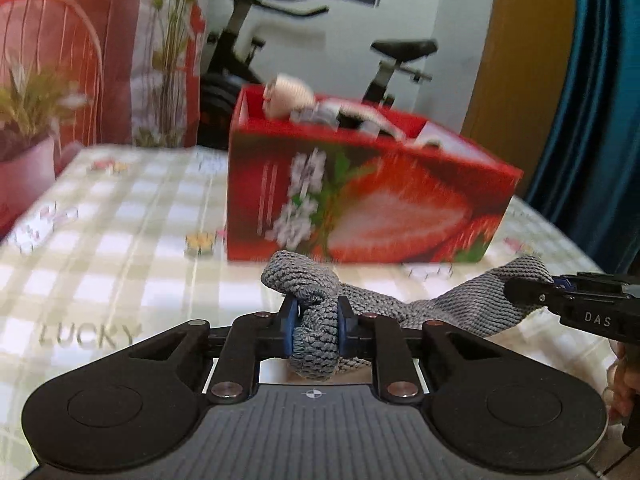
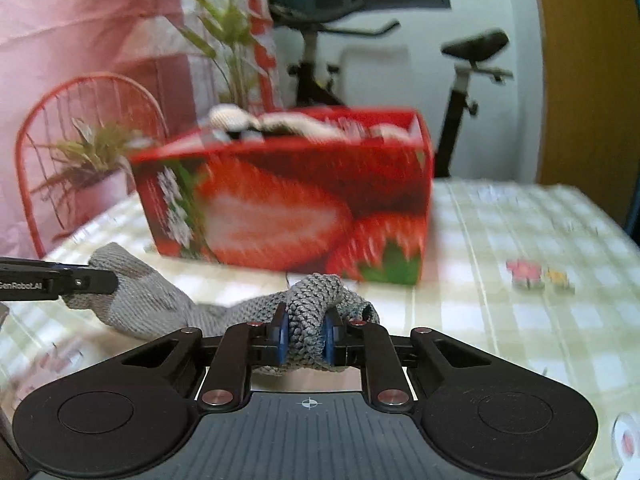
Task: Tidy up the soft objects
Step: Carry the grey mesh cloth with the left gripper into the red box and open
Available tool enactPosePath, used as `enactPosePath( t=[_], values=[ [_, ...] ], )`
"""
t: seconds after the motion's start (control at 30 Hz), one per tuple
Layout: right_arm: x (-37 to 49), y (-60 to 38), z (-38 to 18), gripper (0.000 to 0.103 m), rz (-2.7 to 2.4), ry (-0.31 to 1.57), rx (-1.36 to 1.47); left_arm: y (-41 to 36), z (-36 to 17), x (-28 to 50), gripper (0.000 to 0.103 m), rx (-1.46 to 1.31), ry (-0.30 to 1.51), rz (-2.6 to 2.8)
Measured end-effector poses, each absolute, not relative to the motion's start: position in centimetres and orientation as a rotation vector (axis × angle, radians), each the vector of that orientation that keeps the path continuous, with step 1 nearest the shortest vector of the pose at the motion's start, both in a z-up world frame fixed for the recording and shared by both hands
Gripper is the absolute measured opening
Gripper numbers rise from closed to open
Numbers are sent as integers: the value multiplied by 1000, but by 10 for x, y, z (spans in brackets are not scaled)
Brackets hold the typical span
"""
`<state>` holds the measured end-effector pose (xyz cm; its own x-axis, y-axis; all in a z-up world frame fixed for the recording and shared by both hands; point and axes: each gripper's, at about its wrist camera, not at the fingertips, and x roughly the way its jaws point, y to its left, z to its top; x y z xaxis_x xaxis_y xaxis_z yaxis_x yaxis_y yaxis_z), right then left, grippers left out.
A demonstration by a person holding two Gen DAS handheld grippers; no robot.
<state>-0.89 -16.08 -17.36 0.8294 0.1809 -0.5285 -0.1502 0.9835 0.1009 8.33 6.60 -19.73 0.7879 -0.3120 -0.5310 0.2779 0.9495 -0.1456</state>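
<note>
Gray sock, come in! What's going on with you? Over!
Left gripper shut on gray sock. Right gripper shut on its other end. Strawberry box ahead, already holding soft things. Nothing between.

"LUCKY" is printed on the checked tablecloth [image 1: 120, 216], "DAS" stands in pale letters on the right gripper [image 1: 524, 290], and "GenRobot.AI", its first letter cut by the picture's edge, on the left gripper [image 2: 114, 278]; the box's [image 1: 360, 200] print is too blurred to read.

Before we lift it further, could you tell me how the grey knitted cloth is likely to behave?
Probably floppy: the grey knitted cloth sags between the left claw and right claw. Likely light, and its coarse knit should resist slipping.
</note>
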Motion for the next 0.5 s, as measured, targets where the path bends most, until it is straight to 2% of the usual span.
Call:
enactPosePath(
  t=[0.3, 0.5],
  values=[
    [15, -155, -86, 15, 286, 385, -72, 62, -114, 100, 20, -33, 370, -329],
    [61, -157, -49, 15, 286, 335, -144, 50, -82, 134, 20, -20, 319, -326]
  ],
)
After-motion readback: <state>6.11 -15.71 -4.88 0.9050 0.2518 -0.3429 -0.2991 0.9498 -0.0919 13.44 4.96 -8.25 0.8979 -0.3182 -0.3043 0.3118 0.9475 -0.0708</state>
